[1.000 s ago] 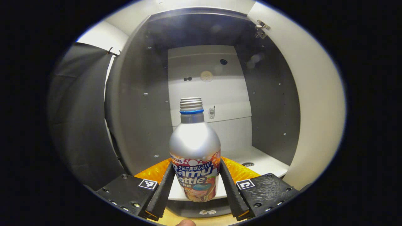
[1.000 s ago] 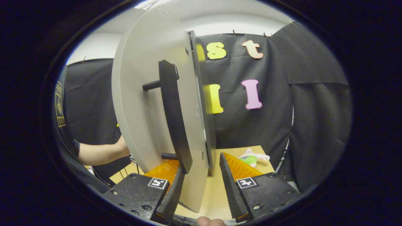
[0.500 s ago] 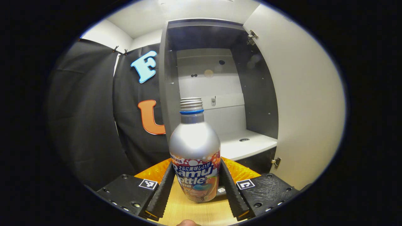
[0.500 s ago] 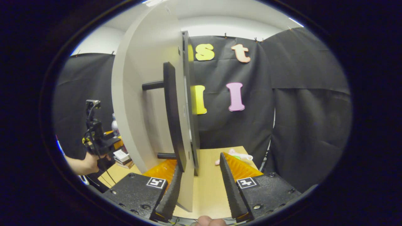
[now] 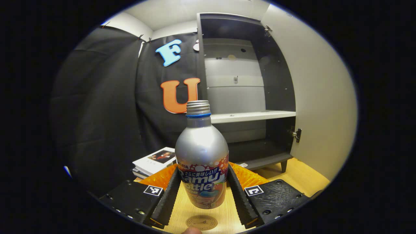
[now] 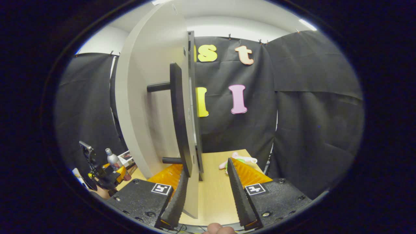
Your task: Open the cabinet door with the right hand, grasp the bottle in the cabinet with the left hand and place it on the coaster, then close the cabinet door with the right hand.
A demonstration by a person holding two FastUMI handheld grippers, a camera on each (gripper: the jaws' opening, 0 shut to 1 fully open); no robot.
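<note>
In the left gripper view our left gripper (image 5: pixel 202 190) has its jaws pressed on both sides of the bottle (image 5: pixel 201 156), upright, held just above the round coaster (image 5: pixel 201 223) on the counter (image 5: pixel 302 175). Its label reads "Ramu bottle" (partly hidden by the jaws). Behind stands the open cabinet (image 5: pixel 247 97). In the right gripper view our right gripper (image 6: pixel 205 191) holds its jaws wide, straddling the edge of the cabinet door (image 6: pixel 152 97) beside its handle (image 6: pixel 178 117).
</note>
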